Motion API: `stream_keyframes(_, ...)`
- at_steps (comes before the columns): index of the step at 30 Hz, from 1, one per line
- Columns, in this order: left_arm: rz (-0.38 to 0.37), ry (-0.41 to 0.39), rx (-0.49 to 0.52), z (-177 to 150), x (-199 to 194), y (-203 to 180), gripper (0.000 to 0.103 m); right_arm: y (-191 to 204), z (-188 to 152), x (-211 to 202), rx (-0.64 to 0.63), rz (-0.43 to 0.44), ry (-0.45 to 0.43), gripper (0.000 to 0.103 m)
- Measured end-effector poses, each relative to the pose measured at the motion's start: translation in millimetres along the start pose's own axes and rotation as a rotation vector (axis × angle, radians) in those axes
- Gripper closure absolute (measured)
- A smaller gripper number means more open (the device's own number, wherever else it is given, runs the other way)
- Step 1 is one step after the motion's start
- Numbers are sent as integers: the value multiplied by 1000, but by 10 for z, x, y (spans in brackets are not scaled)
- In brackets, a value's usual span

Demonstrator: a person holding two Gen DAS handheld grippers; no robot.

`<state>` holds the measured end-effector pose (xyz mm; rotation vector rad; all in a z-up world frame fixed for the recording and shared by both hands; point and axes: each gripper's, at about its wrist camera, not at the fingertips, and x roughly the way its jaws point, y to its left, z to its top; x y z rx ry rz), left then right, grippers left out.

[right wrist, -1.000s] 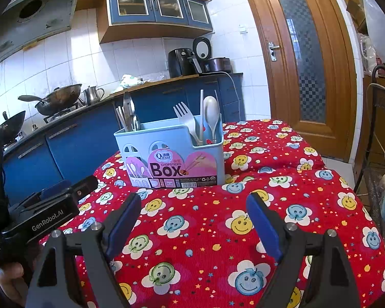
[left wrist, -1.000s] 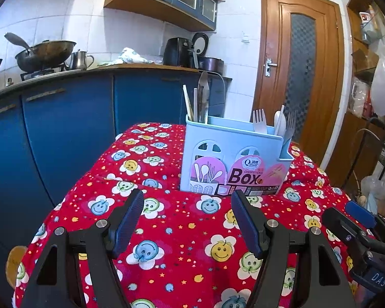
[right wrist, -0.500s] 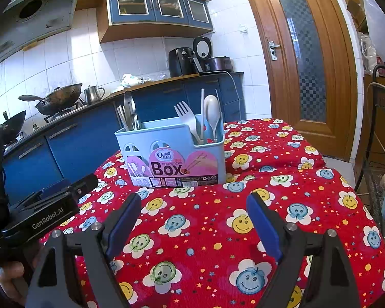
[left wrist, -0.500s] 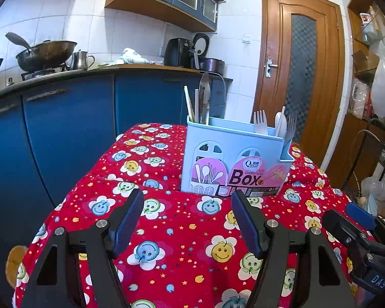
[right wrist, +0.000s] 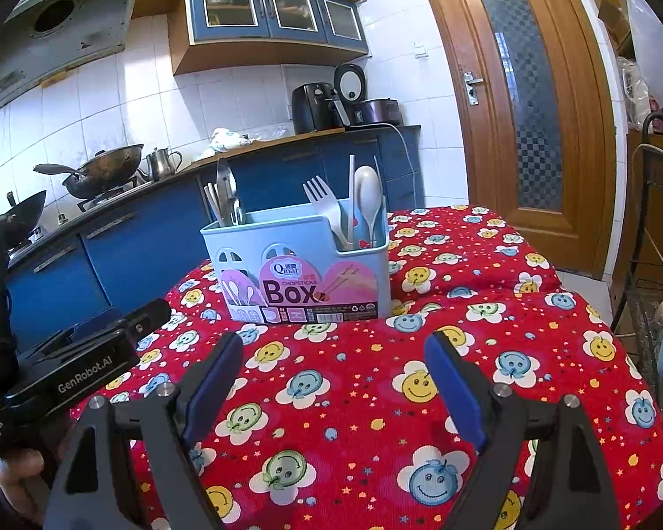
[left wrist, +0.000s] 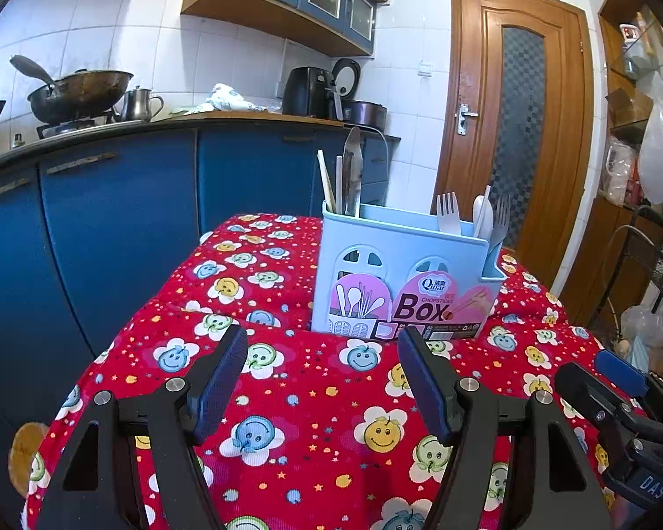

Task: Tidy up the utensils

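Observation:
A light blue utensil box [left wrist: 402, 274] labelled "Box" stands on the red smiley-flower tablecloth [left wrist: 314, 415]. Its left compartment holds chopsticks and a metal utensil [left wrist: 351, 172]; its right one holds white plastic forks [left wrist: 447, 214] and a spoon. In the right wrist view the box [right wrist: 300, 265] shows a white fork [right wrist: 325, 205] and spoon [right wrist: 367, 194]. My left gripper [left wrist: 322, 380] is open and empty, short of the box. My right gripper [right wrist: 333, 384] is open and empty, also short of it. I see no loose utensils on the cloth.
Blue kitchen cabinets [left wrist: 110, 221] with a wok [left wrist: 77, 95] and kettle run along the left. A wooden door [left wrist: 519, 123] is behind the table. A metal rack [left wrist: 654, 265] and bags stand at the right. The other gripper's body [right wrist: 66, 366] shows at the left.
Both views have shifted very slightly; the box sits marginally lower and nearer. Both grippers stay open and empty.

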<state>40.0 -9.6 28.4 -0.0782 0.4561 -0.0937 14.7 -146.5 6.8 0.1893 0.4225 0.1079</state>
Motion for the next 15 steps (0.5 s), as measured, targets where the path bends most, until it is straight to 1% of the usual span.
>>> stream_keyframes(15, 2, 1, -5, 14, -9, -5, 31, 8, 4, -13, -1, 0, -2, 17)
